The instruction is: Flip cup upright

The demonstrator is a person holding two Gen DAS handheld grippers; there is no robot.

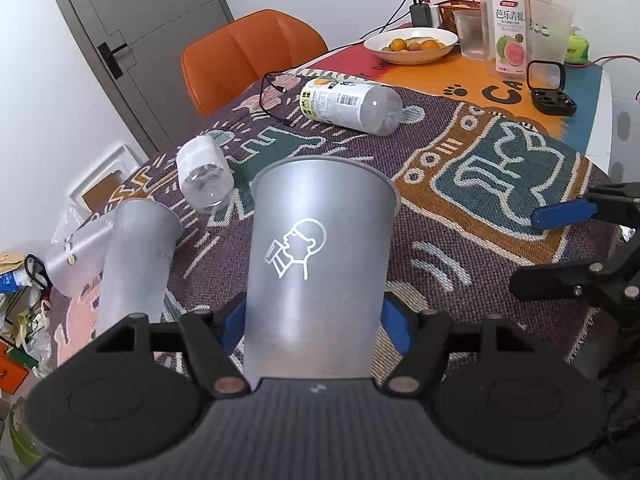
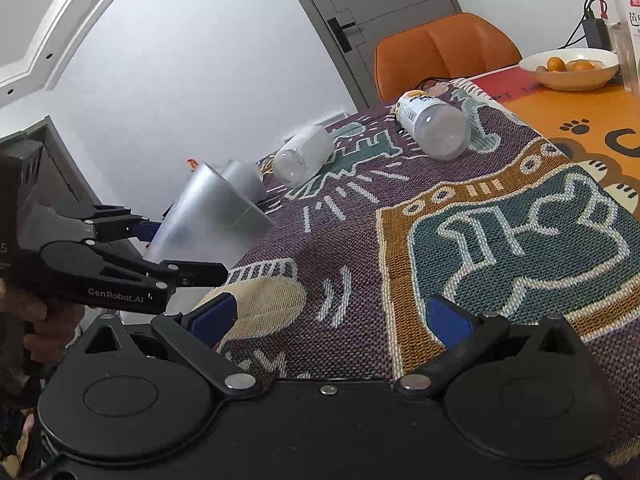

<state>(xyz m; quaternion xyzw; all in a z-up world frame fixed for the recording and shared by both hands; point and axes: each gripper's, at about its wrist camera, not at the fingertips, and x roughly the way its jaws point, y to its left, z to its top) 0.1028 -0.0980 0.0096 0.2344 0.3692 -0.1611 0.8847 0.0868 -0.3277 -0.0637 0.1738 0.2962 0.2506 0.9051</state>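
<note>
A: Holding the cup [image 1: 320, 256] low on its body, the left gripper [image 1: 314, 334] has its jaws pinching the sides near the base, wide mouth pointing away toward twelve o'clock.

B: From the right wrist view the cup [image 2: 212, 220] looks tilted in the air over the near edge of the table [image 2: 500, 208], not standing yet. I'd finish the rotation slowly, bring the base flat onto the cloth, and only then release.

A: Agreed. The pinch is low, so a jerk could swing the rim. Keep it clear of the second grey cup [image 1: 136, 264] at ten o'clock.

B: The right gripper [image 2: 330, 316] has its jaws spread with nothing between them, hovering over the cloth at about three o'clock from the cup.

A: Farther out, a small clear bottle [image 1: 206, 178] lies at eleven o'clock, a labelled bottle [image 1: 352, 106] lies at twelve, and a fruit bowl [image 1: 412, 44] sits beyond.
</note>
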